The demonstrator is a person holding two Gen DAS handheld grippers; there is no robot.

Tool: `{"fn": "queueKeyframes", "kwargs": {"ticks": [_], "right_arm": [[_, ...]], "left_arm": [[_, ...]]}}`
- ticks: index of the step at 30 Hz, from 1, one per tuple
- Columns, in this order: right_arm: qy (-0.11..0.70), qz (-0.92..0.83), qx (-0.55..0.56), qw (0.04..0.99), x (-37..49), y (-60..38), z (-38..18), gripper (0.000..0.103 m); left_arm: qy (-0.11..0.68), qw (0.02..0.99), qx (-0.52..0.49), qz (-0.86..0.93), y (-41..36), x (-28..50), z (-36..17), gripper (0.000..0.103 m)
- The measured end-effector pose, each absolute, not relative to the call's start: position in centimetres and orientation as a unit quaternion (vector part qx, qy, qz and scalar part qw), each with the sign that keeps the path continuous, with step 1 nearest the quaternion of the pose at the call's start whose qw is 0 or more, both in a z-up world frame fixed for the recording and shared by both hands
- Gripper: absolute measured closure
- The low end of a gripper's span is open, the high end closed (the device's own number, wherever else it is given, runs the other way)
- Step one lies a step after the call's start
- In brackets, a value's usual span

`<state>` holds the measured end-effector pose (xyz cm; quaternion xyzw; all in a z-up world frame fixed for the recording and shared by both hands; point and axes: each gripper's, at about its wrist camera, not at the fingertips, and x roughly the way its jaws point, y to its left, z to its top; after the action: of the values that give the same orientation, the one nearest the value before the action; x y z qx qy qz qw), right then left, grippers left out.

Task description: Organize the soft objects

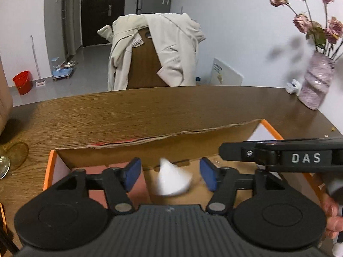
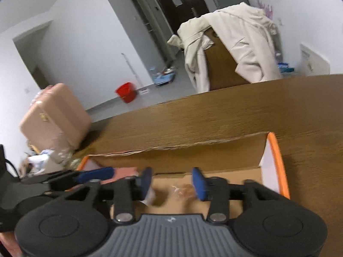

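An open cardboard box (image 1: 150, 150) with orange edges sits on the wooden table (image 1: 128, 111). My left gripper (image 1: 170, 175) hangs over it, its blue pads (image 1: 133, 174) spread wide. A blurred white soft object (image 1: 171, 180) is between them, touching neither pad, above the box floor. My right gripper (image 2: 172, 184) is open over the same box (image 2: 276, 160). A small white piece (image 2: 150, 197) shows just below its left pad, and pale scraps (image 2: 180, 190) lie on the box floor. The right tool's black body crosses the left wrist view at the right.
A chair draped with a cream jacket (image 1: 154, 49) stands behind the table. A pink vase (image 1: 317, 83) of dried roses and a small white box (image 1: 292, 86) are at the far right. A glass (image 1: 4, 162) stands at the left edge. A pink suitcase (image 2: 55, 115) and a red bucket (image 2: 126, 92) are on the floor.
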<state>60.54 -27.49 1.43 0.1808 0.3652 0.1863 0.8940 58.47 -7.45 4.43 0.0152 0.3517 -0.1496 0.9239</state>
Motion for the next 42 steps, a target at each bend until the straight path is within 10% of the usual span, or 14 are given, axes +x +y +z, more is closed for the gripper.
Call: {"fn": "queueKeyframes", "kwargs": {"ticks": [21, 42], "right_arm": [[0.233, 0.209, 0.066, 0.947, 38.9, -30.2, 12.8, 0.025], [0.229, 0.200, 0.057, 0.951, 12.7, -24.4, 2.7, 0.025]], "left_arm": [[0.205, 0.969, 0.055, -0.128, -1.1, 36.3, 14.1, 0.016], [0.180, 0.977, 0.032, -0.106, -1.5, 12.3, 5.0, 0.009]]}}
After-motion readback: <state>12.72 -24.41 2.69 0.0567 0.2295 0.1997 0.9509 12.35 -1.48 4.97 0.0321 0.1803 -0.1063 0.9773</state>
